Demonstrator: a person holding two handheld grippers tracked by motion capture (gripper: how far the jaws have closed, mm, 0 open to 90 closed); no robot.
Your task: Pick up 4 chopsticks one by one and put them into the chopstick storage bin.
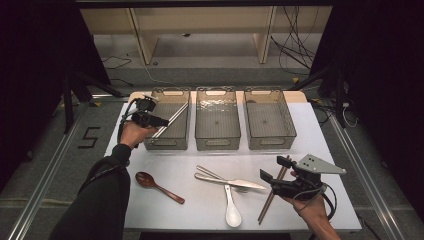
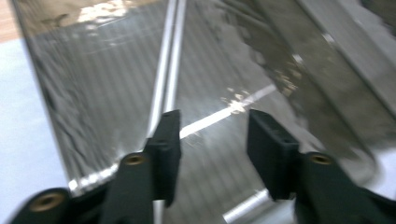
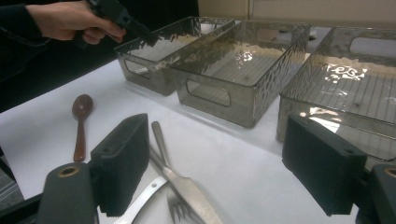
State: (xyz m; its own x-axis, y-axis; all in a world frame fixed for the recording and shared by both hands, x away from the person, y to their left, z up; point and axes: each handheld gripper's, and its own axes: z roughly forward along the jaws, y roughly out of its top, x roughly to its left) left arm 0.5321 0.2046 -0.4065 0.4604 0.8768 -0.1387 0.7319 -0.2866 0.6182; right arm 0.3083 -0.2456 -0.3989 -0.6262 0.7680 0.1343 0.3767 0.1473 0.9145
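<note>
Hovering over the left bin [image 1: 167, 127], left tongs [image 2: 212, 140] gape above metal chopsticks [image 2: 168, 70].
Right tongs [image 3: 224, 168] stand open, empty, near the cutlery on the tabletop [image 1: 200, 200].

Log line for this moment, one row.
left tongs: open over left bin | metal chopsticks: in left bin | right tongs: open above wooden chopsticks

A white desk [image 1: 330, 150] stands on a grey floor [image 1: 45, 150] marked with a black figure five [image 1: 89, 137]. Behind it a pale wooden shelf unit [image 1: 200, 30] rises, with loose black cables [image 1: 295, 50] lying beside it. Dark curtains [image 1: 35, 50] close off both sides, and metal rails [image 1: 42, 192] run along the floor.
</note>
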